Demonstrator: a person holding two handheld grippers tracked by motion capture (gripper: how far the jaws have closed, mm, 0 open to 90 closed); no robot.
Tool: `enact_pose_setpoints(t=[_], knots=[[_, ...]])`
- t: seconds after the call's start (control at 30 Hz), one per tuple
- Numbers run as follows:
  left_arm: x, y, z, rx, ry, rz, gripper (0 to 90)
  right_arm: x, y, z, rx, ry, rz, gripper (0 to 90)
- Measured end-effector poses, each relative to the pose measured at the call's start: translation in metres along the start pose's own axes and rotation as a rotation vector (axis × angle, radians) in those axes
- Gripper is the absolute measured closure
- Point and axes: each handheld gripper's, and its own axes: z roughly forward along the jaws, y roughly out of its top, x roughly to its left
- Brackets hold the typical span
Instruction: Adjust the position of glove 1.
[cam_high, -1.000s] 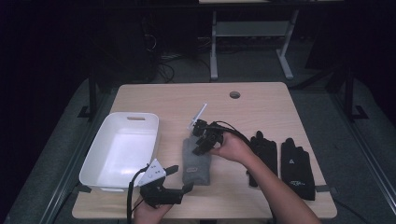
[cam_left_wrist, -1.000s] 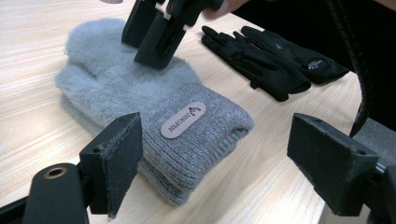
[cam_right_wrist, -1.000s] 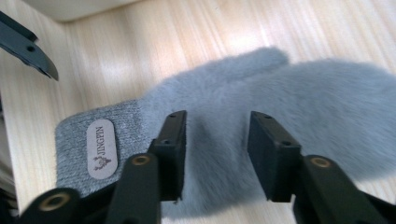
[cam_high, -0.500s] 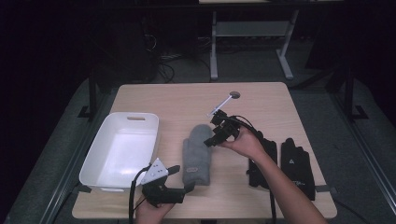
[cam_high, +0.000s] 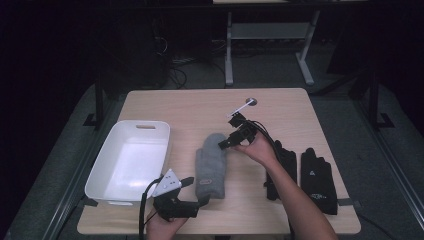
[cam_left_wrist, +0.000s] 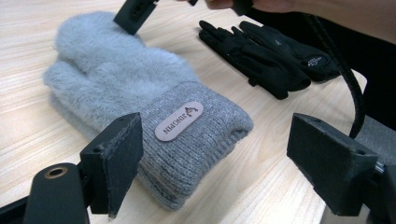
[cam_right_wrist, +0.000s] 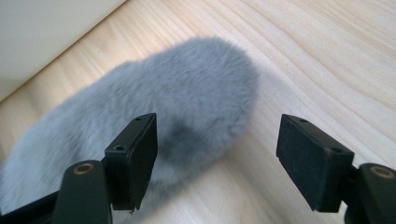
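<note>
A fluffy grey mitten (cam_high: 210, 162) lies flat mid-table, knit cuff toward me. My left gripper (cam_high: 196, 191) rests at the front edge, open, its jaws either side of the cuff (cam_left_wrist: 187, 121) without touching it. My right gripper (cam_high: 227, 142) hovers just right of the mitten's rounded tip (cam_right_wrist: 187, 102). Its jaws have just been opening and stand wide, and the pads press on nothing. In the right gripper view the furry tip lies beyond the gap, toward its left jaw. One right jaw also shows over the mitten (cam_left_wrist: 135, 14) in the left gripper view.
A white tray (cam_high: 102, 165) stands at the left of the wooden table (cam_high: 200, 107). Two black gloves (cam_high: 282, 165) (cam_high: 315, 180) lie side by side at the right, under the person's forearm. A round hole (cam_high: 251, 101) sits near the far edge.
The right gripper came off the mitten's tip, rose to the right, then sank back a little. Its jaws opened and the mitten now lies full length. The left gripper kept still.
</note>
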Motion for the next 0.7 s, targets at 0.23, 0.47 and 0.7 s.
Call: enact_pose_setpoints(t=[0.23, 0.47, 0.7], knots=[[-0.001, 0.001, 0.000, -0.005, -0.003, -0.003, 18.4, -0.002, 0.007, 0.017, 0.014, 0.014, 0.053, 27.7], [-0.002, 0.001, 0.000, -0.005, -0.013, -0.007, 18.5, -0.004, 0.009, 0.034, 0.042, 0.022, 0.075, 27.8], [-0.001, 0.002, 0.001, -0.004, -0.012, -0.009, 18.5, -0.007, 0.007, 0.042, 0.065, 0.033, 0.105, 30.8]])
